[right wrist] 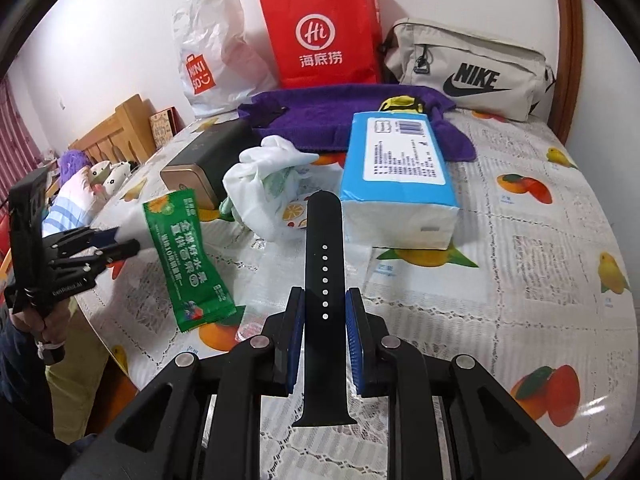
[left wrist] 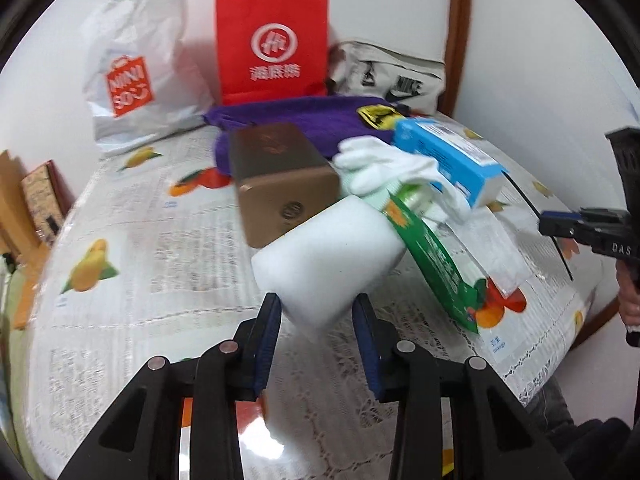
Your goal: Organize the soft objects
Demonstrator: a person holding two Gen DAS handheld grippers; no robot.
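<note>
We have both hands loaded at once. Our left gripper point(left wrist: 316, 312) is clenched on a white foam block point(left wrist: 328, 256), its blue pads pressing the near corner from either side; the grip sits low on the block, probably so the soft foam is pinched without being crushed out of shape. The block appears lifted off the table point(left wrist: 140, 240), tilted up toward the far clutter.

Our right gripper point(right wrist: 324, 312) grasps a black watch strap point(right wrist: 323, 264) edge to edge across its width, about halfway along, so the strap runs straight out between the fingers with its holed end pointing far and its other end hanging back toward us. Holding it mid-length likely keeps the limp band from drooping.

The remaining items sit in a heap mid-table: a green sachet point(right wrist: 192, 264) at the near left, a crumpled white glove point(right wrist: 272, 176) beyond it, a blue tissue pack point(right wrist: 400, 184) to the right, and a gold tin point(right wrist: 200, 172) at the left that is hard, so we judge it stays put. A purple towel point(right wrist: 344, 120) lies spread behind them, perhaps as the gathering spot. At the far edge stand a white plastic bag point(right wrist: 216, 52), a red paper bag point(right wrist: 324, 36) and a beige pouch point(right wrist: 472, 68), any of which could receive the soft things.
</note>
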